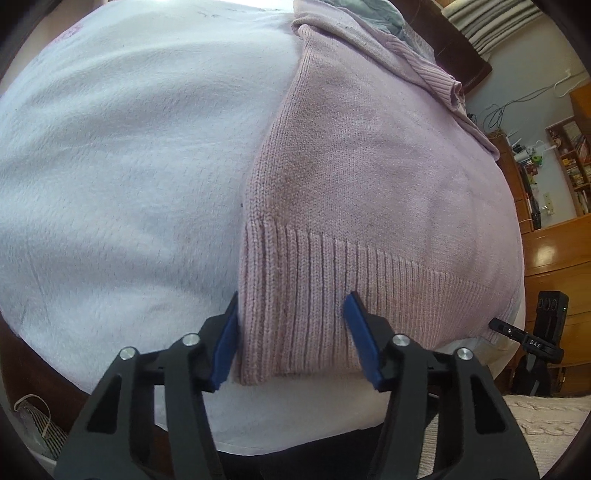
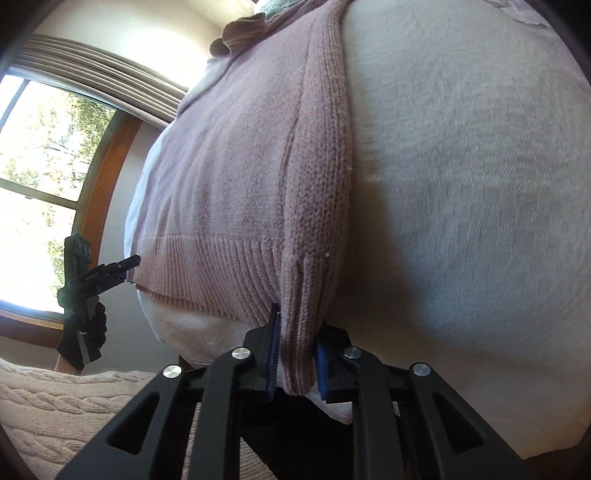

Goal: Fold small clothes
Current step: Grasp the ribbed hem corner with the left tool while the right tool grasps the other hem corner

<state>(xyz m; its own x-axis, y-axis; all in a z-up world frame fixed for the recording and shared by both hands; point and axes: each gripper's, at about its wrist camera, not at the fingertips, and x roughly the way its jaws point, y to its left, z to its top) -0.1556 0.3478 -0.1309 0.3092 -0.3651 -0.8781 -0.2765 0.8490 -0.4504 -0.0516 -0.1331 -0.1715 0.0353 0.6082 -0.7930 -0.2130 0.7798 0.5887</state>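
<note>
A pink knit sweater (image 1: 369, 177) lies flat on a white fleece blanket (image 1: 122, 166). Its ribbed hem faces me and a sleeve is folded along its right side (image 2: 325, 177). My left gripper (image 1: 293, 306) is open, its blue pads standing on either side of the hem's left corner (image 1: 288, 325). My right gripper (image 2: 299, 332) is shut on the sleeve cuff (image 2: 303, 317) at the hem's right corner. In the right wrist view the left gripper (image 2: 110, 269) shows at the far left, held by a gloved hand (image 2: 85, 332). The right gripper (image 1: 524, 336) peeks in at the right of the left wrist view.
Grey clothes (image 1: 369, 11) lie beyond the sweater's collar. A cream cable-knit blanket (image 2: 55, 402) lies below the near edge. Wooden drawers (image 1: 554, 258) and bookshelves (image 1: 576, 166) stand on the right, and a window (image 2: 37, 184) is on the left.
</note>
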